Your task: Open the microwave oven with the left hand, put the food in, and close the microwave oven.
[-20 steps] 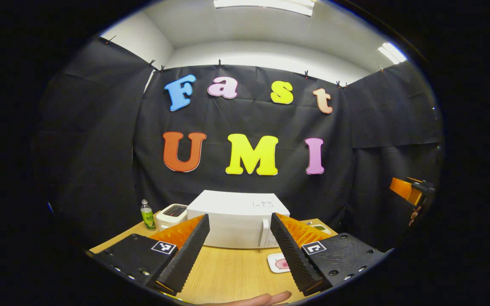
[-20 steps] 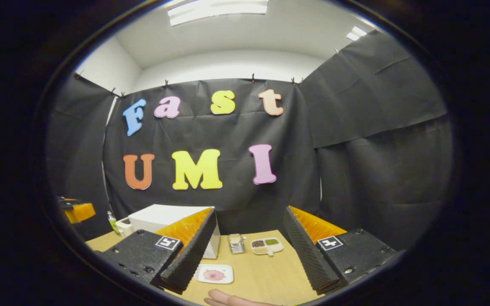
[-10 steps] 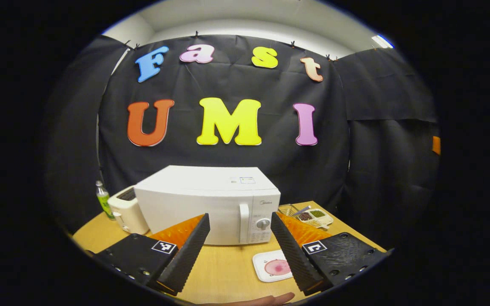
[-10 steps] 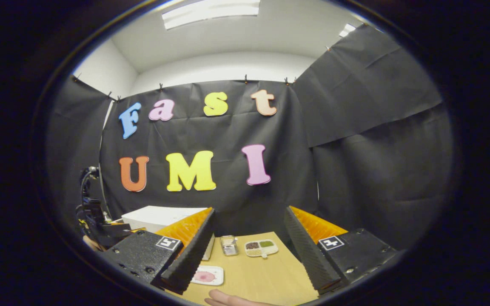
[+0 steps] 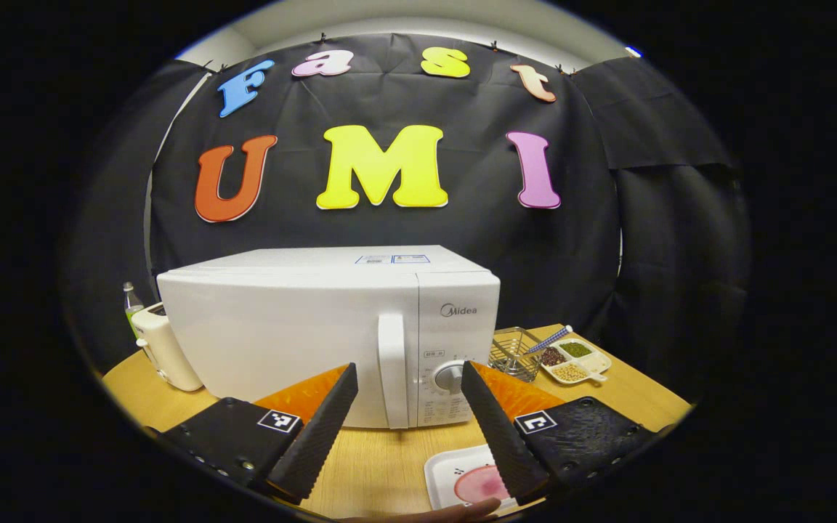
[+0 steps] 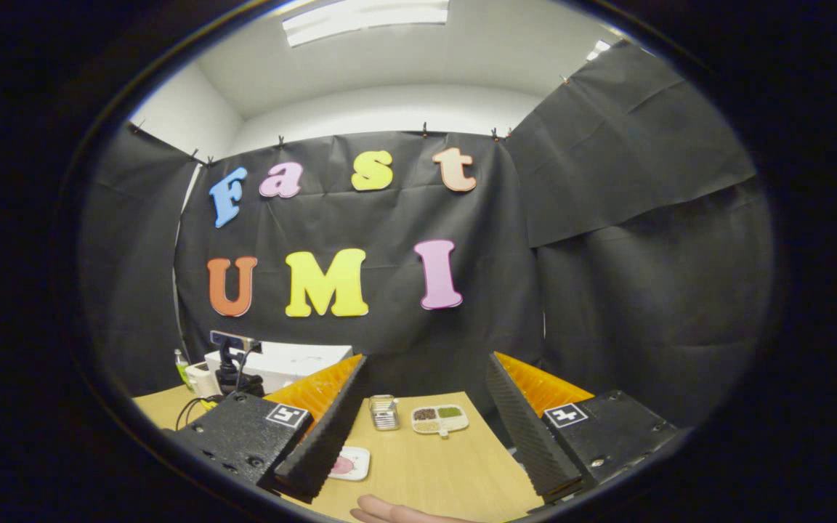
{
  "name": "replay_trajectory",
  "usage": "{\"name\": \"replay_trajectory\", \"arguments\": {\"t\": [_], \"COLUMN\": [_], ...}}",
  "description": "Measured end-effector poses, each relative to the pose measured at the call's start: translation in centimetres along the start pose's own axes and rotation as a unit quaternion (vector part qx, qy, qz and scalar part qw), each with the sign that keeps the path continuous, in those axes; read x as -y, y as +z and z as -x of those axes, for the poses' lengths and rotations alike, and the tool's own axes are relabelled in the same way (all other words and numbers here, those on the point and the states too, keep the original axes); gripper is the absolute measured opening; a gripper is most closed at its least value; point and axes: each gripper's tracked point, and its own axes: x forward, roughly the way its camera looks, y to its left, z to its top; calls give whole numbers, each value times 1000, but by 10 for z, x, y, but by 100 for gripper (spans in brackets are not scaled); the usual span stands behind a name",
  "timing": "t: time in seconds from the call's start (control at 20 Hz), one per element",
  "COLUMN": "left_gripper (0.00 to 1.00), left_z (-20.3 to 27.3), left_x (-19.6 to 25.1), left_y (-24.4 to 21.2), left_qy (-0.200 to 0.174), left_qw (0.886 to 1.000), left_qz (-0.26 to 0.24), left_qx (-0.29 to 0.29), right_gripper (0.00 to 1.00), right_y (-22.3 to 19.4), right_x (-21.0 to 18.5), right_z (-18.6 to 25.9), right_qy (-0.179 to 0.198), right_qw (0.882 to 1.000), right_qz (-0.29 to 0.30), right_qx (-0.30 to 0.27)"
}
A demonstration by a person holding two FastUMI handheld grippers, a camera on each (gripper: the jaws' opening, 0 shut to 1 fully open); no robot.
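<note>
Closer now vs 0.5 s ago: left gripper (image 5: 407, 374) has neared the microwave (image 5: 331, 327), fingers apart w/ door handle (image 5: 392, 370) between, not touching; door shut. Food plate (image 5: 462, 479) on table (image 5: 375, 465) at bottom right. Right gripper (image 6: 426, 370) also spread, nothing held.

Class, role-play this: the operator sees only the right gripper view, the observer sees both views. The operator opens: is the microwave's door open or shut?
Observer: Shut. In the left gripper view the microwave faces the camera with its door flush.
Operator: Is the left tool gripping the handle?
Observer: No. The left tool is open, and the handle lines up between its fingers, apparently not yet touched.
</note>
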Motion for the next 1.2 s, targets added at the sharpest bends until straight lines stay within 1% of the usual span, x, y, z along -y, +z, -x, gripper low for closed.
{"name": "replay_trajectory", "arguments": {"t": [0.05, 0.15, 0.2, 0.3, 0.35, 0.4, 0.45, 0.55, 0.6, 0.65, 0.7, 0.75, 0.8, 0.85, 0.9, 0.95, 1.0, 1.05, 1.15, 1.2], "left_gripper": [92, 92, 90, 92, 92, 89, 85, 72, 54, 50, 49, 35, 28, 22, 22, 23, 23, 23, 23, 20], "left_z": [-9, -20, -24, -35, -39, -43, -45, -49, -50, -51, -53, -51, -51, -51, -50, -48, -48, -47, -43, -42], "left_x": [-3, 0, -2, -11, -10, -6, -5, -13, -14, -13, -15, -16, -17, -16, -15, -15, -14, -14, -14, -12], "left_y": [-4, -15, -17, -25, -30, -33, -34, -31, -32, -35, -39, -38, -37, -39, -44, -42, -43, -44, -44, -45], "left_qy": [7, -2, 2, 17, 18, 10, 5, 26, 29, 31, 38, 36, 34, 32, 31, 28, 23, 17, 4, -2], "left_qw": [1000, 1000, 1000, 1000, 999, 999, 999, 999, 999, 999, 999, 999, 999, 999, 999, 999, 999, 999, 999, 999], "left_qz": [-1, 6, 8, 10, 13, 16, 18, 6, -2, -9, -13, -9, 1, 11, 14, 7, -2, -5, 12, 23], "left_qx": [0, -9, -10, -17, -23, -27, -27, -19, -23, -28, -29, -32, -27, -32, -41, -37, -35, -35, -36, -37], "right_gripper": [100, 100, 100, 100, 100, 100, 100, 100, 100, 100, 100, 100, 96, 100, 100, 100, 95, 100, 100, 95], "right_y": [-3, -8, -12, -18, -22, -25, -28, -33, -35, -37, -39, -41, -42, -42, -43, -43, -43, -42, -41, -41], "right_x": [3, 10, 14, 19, 20, 22, 24, 25, 27, 29, 29, 30, 31, 34, 36, 36, 37, 38, 37, 36], "right_z": [-1, -3, -5, -7, -8, -9, -11, -14, -14, -15, -15, -16, -16, -16, -15, -14, -12, -10, -7, -6], "right_qy": [-1, -3, -6, -7, -5, -5, -4, -3, -5, -6, -7, -7, -11, -17, -20, -22, -23, -25, -25, -24], "right_qw": [1000, 1000, 1000, 1000, 1000, 1000, 1000, 1000, 1000, 1000, 1000, 999, 999, 999, 999, 999, 999, 999, 999, 999], "right_qz": [3, 11, 10, 6, 4, 2, 0, 1, 3, 3, 3, 3, 2, 0, 1, 1, 2, 3, 6, 6], "right_qx": [-2, -6, -8, -14, -17, -19, -21, -25, -27, -28, -30, -33, -35, -36, -37, -37, -38, -39, -39, -40]}}
